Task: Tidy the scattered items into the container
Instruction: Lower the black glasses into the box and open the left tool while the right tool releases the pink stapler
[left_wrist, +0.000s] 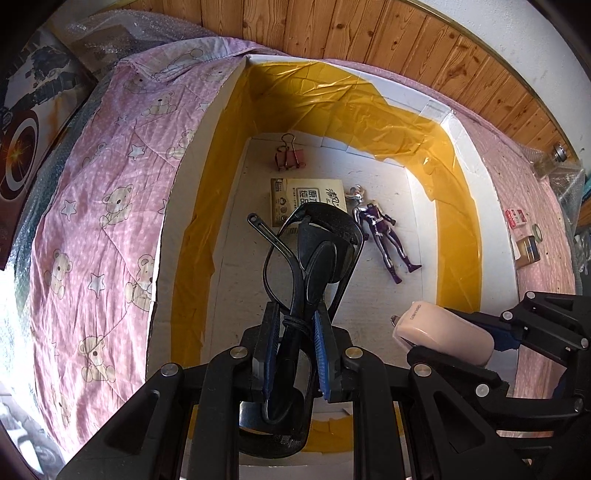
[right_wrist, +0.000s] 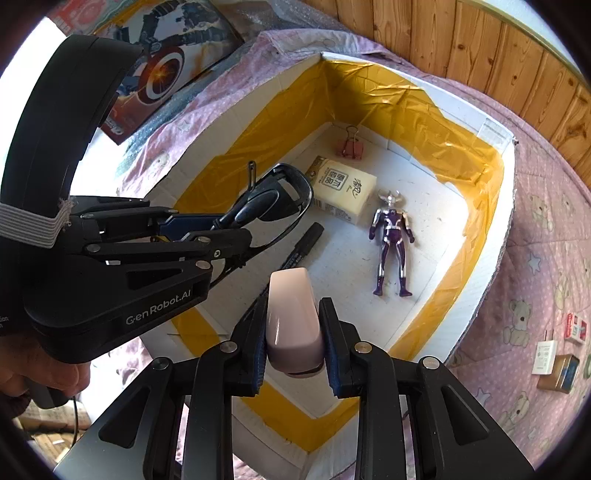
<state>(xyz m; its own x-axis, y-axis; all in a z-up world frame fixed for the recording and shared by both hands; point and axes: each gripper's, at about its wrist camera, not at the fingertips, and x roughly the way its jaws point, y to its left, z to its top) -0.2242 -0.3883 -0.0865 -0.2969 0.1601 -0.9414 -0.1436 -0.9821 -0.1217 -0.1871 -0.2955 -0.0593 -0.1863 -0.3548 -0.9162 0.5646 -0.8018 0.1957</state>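
Note:
My left gripper (left_wrist: 297, 308) is shut on folded black glasses (left_wrist: 310, 240), held over the white box (left_wrist: 461, 140) lined with yellow tape. The right gripper (right_wrist: 295, 301) is shut on a pale pink stapler (right_wrist: 291, 314), also above the box near its front edge. In the right wrist view the left gripper (right_wrist: 218, 225) and the glasses (right_wrist: 280, 195) hang to the left. On the box floor lie a red binder clip (left_wrist: 290, 157), a tissue pack (left_wrist: 308, 199), a purple and silver figure (right_wrist: 391, 240) and a black marker (right_wrist: 304, 242).
The box (right_wrist: 495, 273) sits on a pink bear-print quilt (left_wrist: 103, 221). On the quilt to the right lie a red-white packet (right_wrist: 576, 328), a white charger (right_wrist: 545, 356) and a brown tin (right_wrist: 561, 373). A printed carton (right_wrist: 166, 70) lies at the left; a wooden wall (left_wrist: 369, 33) stands behind.

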